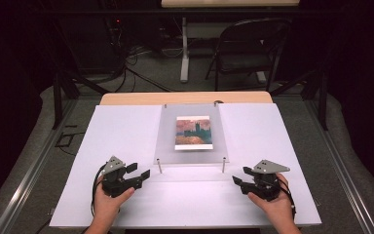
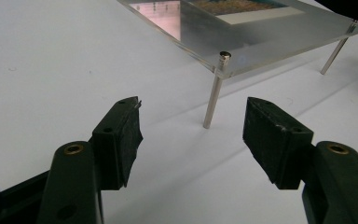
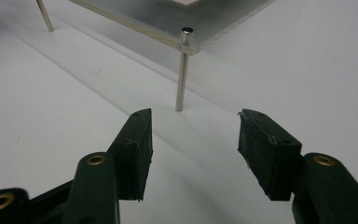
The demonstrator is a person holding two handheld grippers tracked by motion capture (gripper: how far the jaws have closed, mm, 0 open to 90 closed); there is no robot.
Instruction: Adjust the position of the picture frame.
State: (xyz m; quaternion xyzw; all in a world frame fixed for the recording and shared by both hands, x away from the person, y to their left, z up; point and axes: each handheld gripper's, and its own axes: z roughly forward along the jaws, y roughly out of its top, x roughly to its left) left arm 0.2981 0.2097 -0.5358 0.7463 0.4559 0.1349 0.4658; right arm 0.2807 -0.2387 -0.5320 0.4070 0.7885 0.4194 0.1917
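Observation:
A clear acrylic plate [image 1: 168,141] stands on thin metal legs over the middle of the white table [image 1: 117,131], with a painted picture [image 1: 193,132] lying on it. My left gripper [image 1: 140,171] rests at the front left, open and holding nothing, aimed at the plate's near left leg [image 2: 213,95]. My right gripper [image 1: 240,177] rests at the front right, also open and holding nothing, facing the near right leg [image 3: 182,74]. Both sets of jaws stand short of the legs, apart from them. The plate's corner [image 2: 223,65] sits above jaw height.
A wooden table edge [image 1: 185,98] shows behind the white surface. Beyond it stand a black folding chair [image 1: 246,48], a table leg [image 1: 184,48] and cables on the floor. Metal rails [image 1: 29,170] run along both sides.

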